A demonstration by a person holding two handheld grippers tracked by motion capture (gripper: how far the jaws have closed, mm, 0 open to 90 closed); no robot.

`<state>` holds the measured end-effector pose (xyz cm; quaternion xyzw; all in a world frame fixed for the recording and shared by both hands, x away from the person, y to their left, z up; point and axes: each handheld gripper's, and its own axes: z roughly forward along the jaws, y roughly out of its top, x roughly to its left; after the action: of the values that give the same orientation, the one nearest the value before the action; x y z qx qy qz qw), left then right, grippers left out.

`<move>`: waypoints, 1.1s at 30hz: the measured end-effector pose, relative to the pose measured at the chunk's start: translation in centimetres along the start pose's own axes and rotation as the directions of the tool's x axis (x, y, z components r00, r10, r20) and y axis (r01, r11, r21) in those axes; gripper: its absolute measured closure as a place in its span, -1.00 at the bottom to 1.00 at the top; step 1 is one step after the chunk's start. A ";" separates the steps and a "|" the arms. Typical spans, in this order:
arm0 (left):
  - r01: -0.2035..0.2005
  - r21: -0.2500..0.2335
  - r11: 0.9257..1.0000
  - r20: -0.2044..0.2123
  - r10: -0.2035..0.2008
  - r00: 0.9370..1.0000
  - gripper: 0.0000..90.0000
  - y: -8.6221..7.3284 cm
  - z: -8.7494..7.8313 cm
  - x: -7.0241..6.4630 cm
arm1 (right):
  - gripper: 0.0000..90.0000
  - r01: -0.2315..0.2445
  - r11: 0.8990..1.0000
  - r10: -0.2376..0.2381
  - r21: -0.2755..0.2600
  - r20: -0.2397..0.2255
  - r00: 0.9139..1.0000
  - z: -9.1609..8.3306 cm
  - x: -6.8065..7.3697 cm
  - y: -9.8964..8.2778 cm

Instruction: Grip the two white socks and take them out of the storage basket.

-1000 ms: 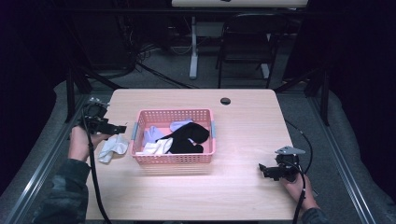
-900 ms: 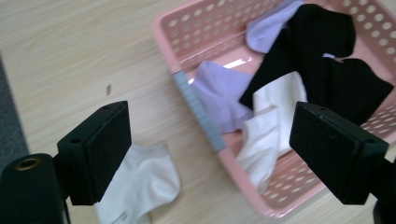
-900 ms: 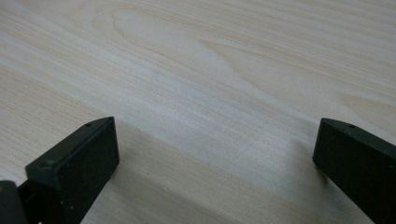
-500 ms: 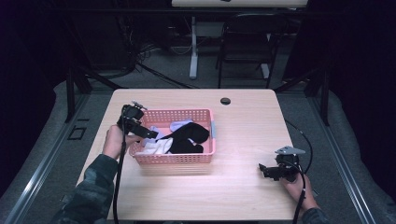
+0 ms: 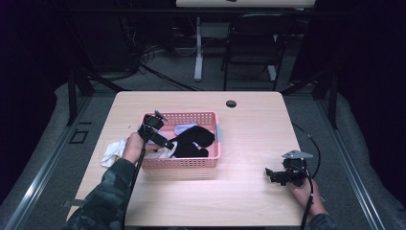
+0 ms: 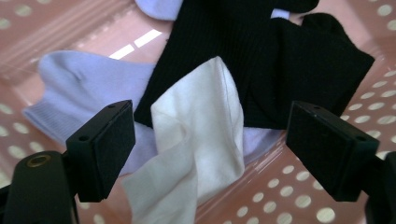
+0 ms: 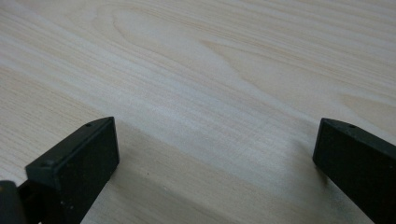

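Note:
A pink plastic basket [image 5: 182, 163] stands left of the table's middle, holding black socks [image 5: 194, 139], a lavender sock [image 5: 184, 128] and a white sock [image 5: 165, 153]. My left gripper [image 5: 167, 143] reaches down into the basket's left half. In the left gripper view its jaws [image 6: 210, 144] stand open and have just been closing a little. The white sock [image 6: 201, 126] lies between them, untouched by the pads, over a black sock [image 6: 261, 60] and the lavender sock [image 6: 84, 84]. My right gripper [image 5: 269, 175] rests at the front right of the table, open [image 7: 215, 163] over bare wood.
A white cloth [image 5: 113, 152] lies on the table [image 5: 249, 129] just left of the basket. A black grommet [image 5: 231, 103] sits near the far edge. The right gripper's cable [image 5: 311, 143] trails off the right side. A chair [image 5: 253, 43] stands beyond the table.
My left gripper has moved right from beside the white cloth, over the basket's left wall, and down into the basket above the socks. The right gripper has stayed put.

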<state>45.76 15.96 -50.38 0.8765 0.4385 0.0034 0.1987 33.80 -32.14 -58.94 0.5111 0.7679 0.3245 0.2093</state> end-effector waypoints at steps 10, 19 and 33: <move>0.020 0.073 0.997 0.013 -0.021 1.000 -0.41 0.3 1.9 0.2 | -1.00 0.001 1.000 -0.001 0.000 0.001 1.000 0.0 0.0 0.0; 0.021 0.105 0.994 -0.009 -0.020 1.000 0.11 -0.2 2.1 0.4 | -1.00 0.002 1.000 -0.002 0.002 0.004 1.000 0.0 0.0 0.0; -0.021 0.115 0.993 -0.021 0.023 1.000 0.92 -0.4 2.0 0.2 | -1.00 0.002 1.000 -0.002 0.002 0.004 1.000 0.0 0.0 0.0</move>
<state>45.95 15.62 -52.38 0.8912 0.4304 -0.0100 0.1428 33.81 -32.14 -58.93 0.5111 0.7683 0.3228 0.2105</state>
